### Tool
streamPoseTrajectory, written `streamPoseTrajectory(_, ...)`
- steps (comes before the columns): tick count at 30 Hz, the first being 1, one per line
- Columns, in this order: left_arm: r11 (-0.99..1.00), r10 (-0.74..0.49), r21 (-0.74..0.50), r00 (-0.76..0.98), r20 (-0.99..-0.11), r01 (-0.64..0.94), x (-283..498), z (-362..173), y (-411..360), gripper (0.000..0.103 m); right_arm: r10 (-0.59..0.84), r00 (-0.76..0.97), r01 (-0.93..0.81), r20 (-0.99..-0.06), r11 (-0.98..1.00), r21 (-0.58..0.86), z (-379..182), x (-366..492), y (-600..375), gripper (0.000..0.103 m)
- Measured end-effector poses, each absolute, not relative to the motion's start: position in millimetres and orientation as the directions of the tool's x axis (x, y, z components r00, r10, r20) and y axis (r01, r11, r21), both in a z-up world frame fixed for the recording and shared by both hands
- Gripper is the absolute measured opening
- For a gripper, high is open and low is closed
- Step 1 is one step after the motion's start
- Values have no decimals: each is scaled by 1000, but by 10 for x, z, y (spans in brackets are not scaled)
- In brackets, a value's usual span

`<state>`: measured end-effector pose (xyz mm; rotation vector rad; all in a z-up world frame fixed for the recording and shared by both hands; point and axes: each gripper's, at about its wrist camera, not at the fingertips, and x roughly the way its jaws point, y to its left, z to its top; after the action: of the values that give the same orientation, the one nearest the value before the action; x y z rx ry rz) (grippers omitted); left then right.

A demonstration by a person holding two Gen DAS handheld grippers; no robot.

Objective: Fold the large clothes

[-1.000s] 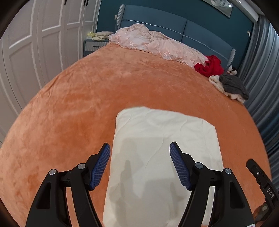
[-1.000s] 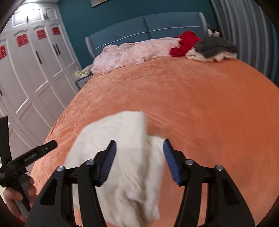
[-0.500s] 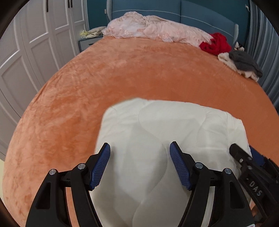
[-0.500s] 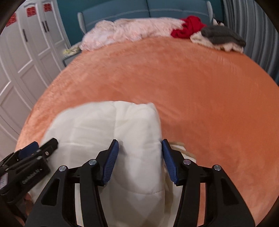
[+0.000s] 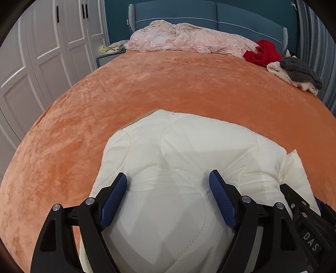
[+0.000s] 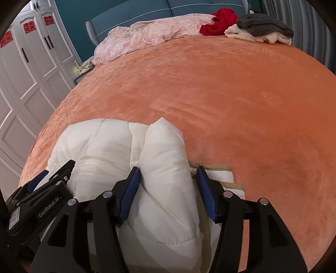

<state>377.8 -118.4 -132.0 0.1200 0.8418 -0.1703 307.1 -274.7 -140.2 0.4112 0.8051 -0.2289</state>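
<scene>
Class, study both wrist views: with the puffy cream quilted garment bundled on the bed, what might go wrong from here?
1. Both tools, left and right, straddle the puffy cream quilted garment with jaws open, so the springy padding may unfold.
2. A flap sticks out at the right on the orange velvet bedspread, so the fold may end uneven.

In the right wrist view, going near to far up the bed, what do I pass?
Right hand-held gripper → white quilted garment → bare orange bedspread → pink bedding → blue headboard.
</scene>
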Motion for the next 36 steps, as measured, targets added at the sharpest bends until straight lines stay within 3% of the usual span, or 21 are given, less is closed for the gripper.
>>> streamPoseTrajectory(19, 981, -76, 67, 679, -730, 182, 3785, -1459, -1225, 78, -147, 679, 370, -719, 915, 162, -1430, 3136, -2603, 52)
streamPoseTrajectory(26, 977, -155, -23, 636, -756, 210, 3710, -1290, -1020, 79, -121, 664, 366, -738, 913, 180, -1090, 2927, -2604, 53)
streamPoseTrajectory(29, 971, -189, -50, 626, -756, 232, 3470, -1149, -823, 81, -89, 675, 322, -732, 929, 184, -878, 2599, -2535, 41)
streamPoseTrajectory(33, 962, -244, -111, 596, -765, 251, 3061, -984, -578, 81, -29, 645, 240, -764, 956, 166, -749, 2209, -2400, 5)
streamPoseTrajectory(36, 959, -254, -133, 549, -796, 251, 2781, -960, -444, 81, -8, 592, 199, -806, 970, 137, -821, 2084, -2292, 2)
